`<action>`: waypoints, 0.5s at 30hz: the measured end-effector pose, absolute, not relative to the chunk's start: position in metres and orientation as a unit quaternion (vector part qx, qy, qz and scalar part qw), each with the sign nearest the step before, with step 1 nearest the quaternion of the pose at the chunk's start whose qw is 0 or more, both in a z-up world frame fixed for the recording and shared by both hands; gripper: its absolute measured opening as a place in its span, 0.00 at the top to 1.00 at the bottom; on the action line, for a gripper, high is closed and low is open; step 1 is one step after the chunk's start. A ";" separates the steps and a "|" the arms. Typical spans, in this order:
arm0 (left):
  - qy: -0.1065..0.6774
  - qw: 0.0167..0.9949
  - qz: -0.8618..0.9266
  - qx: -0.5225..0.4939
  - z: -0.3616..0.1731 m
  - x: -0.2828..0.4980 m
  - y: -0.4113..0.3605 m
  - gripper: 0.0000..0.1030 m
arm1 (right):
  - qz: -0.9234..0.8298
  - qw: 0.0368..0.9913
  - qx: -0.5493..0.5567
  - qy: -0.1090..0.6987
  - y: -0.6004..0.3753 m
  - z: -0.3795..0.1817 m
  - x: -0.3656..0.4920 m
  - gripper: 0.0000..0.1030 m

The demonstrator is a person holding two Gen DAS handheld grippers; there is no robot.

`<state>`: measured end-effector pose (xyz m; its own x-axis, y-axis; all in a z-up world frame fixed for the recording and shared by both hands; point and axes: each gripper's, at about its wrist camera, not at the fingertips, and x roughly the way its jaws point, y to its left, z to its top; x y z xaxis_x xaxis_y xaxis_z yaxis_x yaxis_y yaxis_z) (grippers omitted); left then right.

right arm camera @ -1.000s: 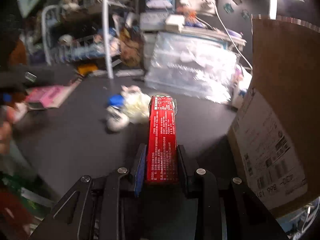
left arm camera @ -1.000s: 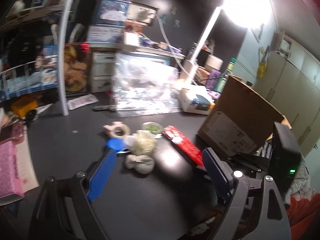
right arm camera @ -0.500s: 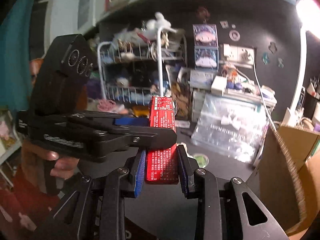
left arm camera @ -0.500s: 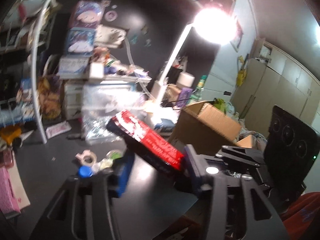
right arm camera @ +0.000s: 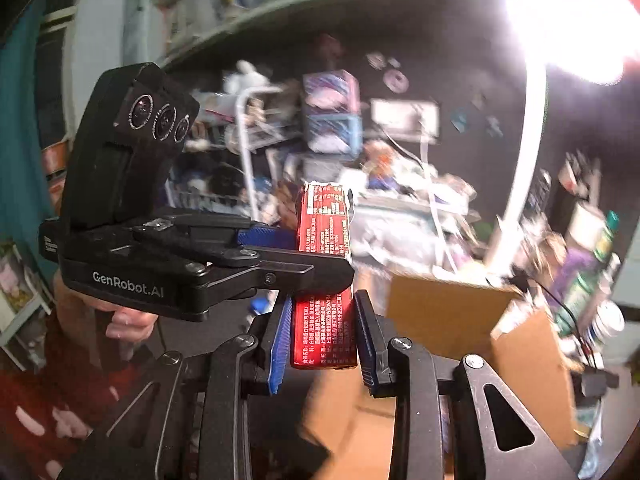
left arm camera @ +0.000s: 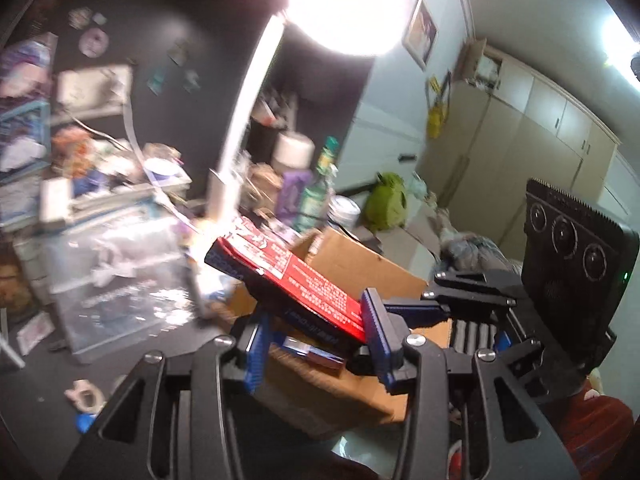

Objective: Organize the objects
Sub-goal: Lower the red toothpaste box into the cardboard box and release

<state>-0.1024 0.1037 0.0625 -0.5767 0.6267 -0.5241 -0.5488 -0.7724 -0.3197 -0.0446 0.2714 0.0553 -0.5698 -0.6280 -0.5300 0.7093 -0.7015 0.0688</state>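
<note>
Red box [right arm camera: 325,280] clamped in both grippers | right gripper [right arm camera: 322,336] on near end, left gripper [left arm camera: 316,334] crosswise mid-length, just closed | long axis toward frame top | cardboard box [left arm camera: 352,264] below.

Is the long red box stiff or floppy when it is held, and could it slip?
The red box is probably stiff: it juts far past the right tool without sagging. It seems light, since a grip near one end holds it up. Its glossy surface could slip, though the left tool also clamps it.
</note>
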 end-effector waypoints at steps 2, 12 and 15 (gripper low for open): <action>-0.062 0.346 0.870 -0.345 0.056 -0.118 0.119 0.61 | -0.878 0.368 0.296 0.080 0.286 0.053 -0.057 0.76; -0.031 0.329 0.852 -0.406 0.035 -0.143 0.155 0.47 | -0.848 0.345 0.392 0.089 0.315 0.024 -0.095 0.75; -0.032 0.326 0.857 -0.398 0.039 -0.140 0.151 0.26 | -0.839 0.330 0.418 0.111 0.312 0.017 -0.102 0.45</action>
<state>-0.1403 0.1508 0.0385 -0.4718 0.5835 -0.6610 -0.5330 -0.7860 -0.3134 -0.1024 0.3122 0.0173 -0.4323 -0.4613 -0.7748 0.6469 -0.7573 0.0899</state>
